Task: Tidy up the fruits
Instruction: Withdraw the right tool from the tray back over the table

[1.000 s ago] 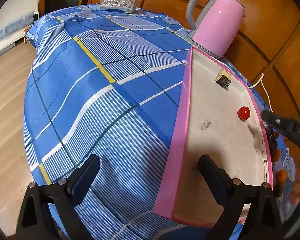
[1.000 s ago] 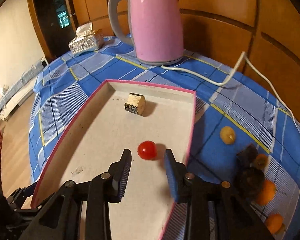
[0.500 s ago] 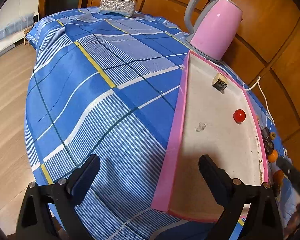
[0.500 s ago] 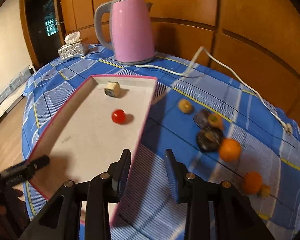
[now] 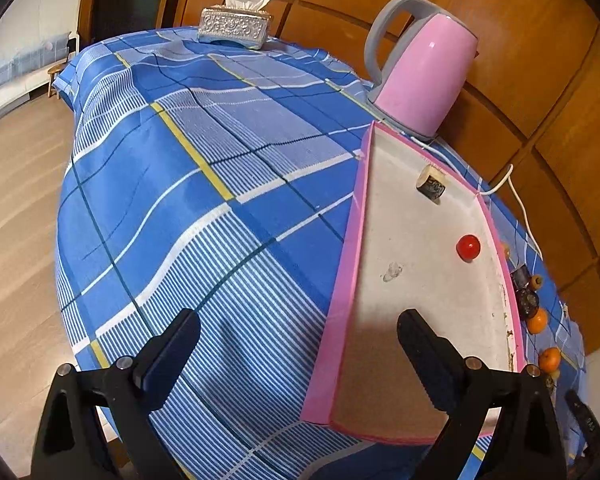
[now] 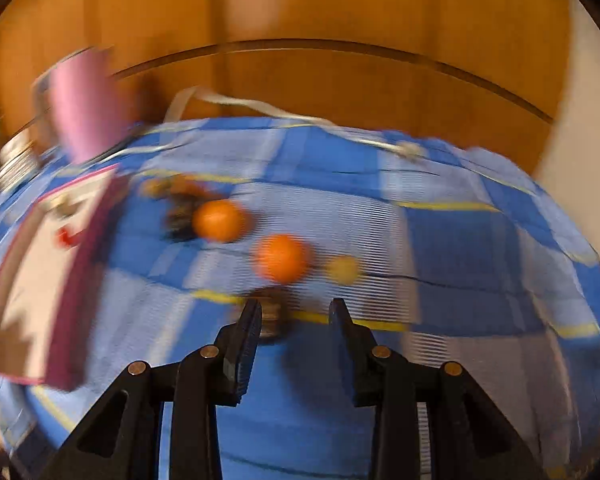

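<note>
small round oranges loose on the blue checked table, right of the pink-rimmed tray, which already holds a red fruit. probably light, firm yet bruisable, apt to roll, so best pinched across the widest middle with gentle pressure. right gripper fingers narrowly apart, empty, pointed at the nearer orange. left gripper fingers wide apart, straddling the tray's rim, clamping nothing. no readable writing or brand anywhere.

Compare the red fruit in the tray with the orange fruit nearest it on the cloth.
The red fruit is smaller and glossy; the orange fruit is bigger and matte. The red one lies alone inside the pink tray; the orange one sits outside, beside dark pieces. Both are round.
</note>
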Demonstrator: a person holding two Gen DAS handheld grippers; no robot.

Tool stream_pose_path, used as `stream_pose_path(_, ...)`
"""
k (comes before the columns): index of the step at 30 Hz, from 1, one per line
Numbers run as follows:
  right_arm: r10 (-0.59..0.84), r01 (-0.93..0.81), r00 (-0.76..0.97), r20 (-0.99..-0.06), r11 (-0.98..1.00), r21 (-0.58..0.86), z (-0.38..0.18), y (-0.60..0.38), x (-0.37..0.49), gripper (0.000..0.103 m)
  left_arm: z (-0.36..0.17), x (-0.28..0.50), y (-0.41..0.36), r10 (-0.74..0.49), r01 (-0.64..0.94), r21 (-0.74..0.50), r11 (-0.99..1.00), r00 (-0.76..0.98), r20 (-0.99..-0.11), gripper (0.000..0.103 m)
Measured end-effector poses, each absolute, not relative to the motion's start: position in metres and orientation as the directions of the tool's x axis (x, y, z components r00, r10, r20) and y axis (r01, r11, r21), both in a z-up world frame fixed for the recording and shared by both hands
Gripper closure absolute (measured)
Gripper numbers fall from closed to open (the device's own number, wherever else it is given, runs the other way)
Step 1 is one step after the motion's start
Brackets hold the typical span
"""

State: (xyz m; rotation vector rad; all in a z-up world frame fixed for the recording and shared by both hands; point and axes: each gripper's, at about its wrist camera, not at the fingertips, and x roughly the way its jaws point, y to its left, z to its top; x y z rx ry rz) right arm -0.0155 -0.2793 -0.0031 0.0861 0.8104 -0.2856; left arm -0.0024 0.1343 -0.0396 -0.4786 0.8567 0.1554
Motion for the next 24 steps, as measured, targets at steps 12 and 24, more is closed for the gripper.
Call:
stream_pose_path(12,-0.505,0.691,0.429,-0.749,0.718,-0.089,-0.04,-0.384,-0.046,0.064,-0.024,0.0,0.135,-0.061,-0.279,-0.332,0.901,0.675,-0.735,0.004)
stream_pose_path(24,-0.524,0.714,0.457,-0.719,0.698,-0.055,-0.048,-0.39,-0.05,0.046,0.012,0.014,0.115,-0.147,-0.129,-0.33,0.935,0.706,-0.693,0.004)
